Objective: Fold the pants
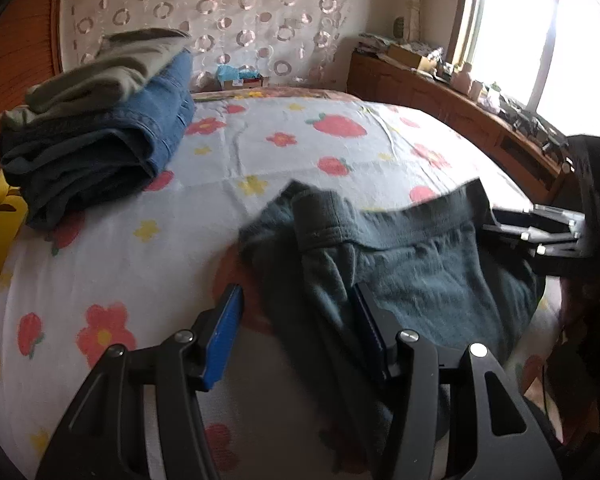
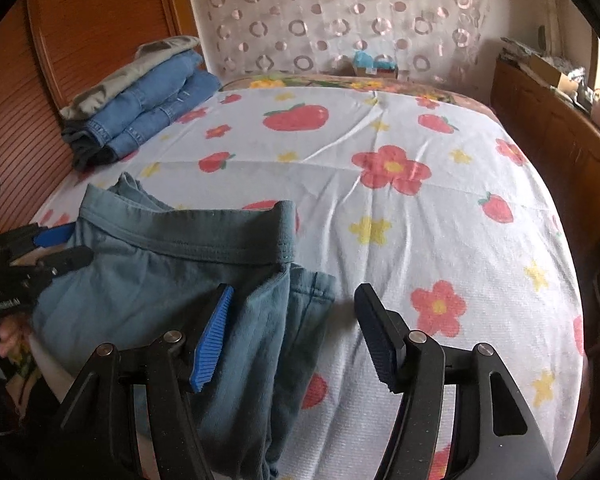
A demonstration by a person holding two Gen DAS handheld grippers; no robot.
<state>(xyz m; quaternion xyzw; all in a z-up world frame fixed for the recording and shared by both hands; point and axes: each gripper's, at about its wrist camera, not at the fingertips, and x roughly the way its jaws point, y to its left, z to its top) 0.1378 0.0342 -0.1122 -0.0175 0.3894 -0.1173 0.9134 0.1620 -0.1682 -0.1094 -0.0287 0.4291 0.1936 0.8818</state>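
Pants (image 2: 172,300) in a dark teal knit lie at the near edge of the bed (image 2: 420,208), waistband (image 2: 204,248) turned toward the headboard and standing up in a soft ridge, the legs trailing off toward the person. At the far left corner a stack of folded clothes (image 1: 100,136), jeans with an olive piece on top, sits well apart from them. Both tools look spread wide and neither has cloth pinched: the left gripper (image 1: 296,320) hovers over the garment's left edge with its right finger lying on the fabric, and the right gripper (image 2: 296,320) stands at the opposite edge, one blue pad (image 2: 214,336) over the fabric and the other over the flowered sheet. To my eye the pants are bunched and not yet laid flat, so the fold has hardly begun. I would say the thing to do well here is to take each end of the waistband squarely, bite through both layers close to the side seams, and draw the two ends apart until the ridge flattens before folding anything over. A shallow grip on one layer would probably let the knit slip and leave a crooked crease.
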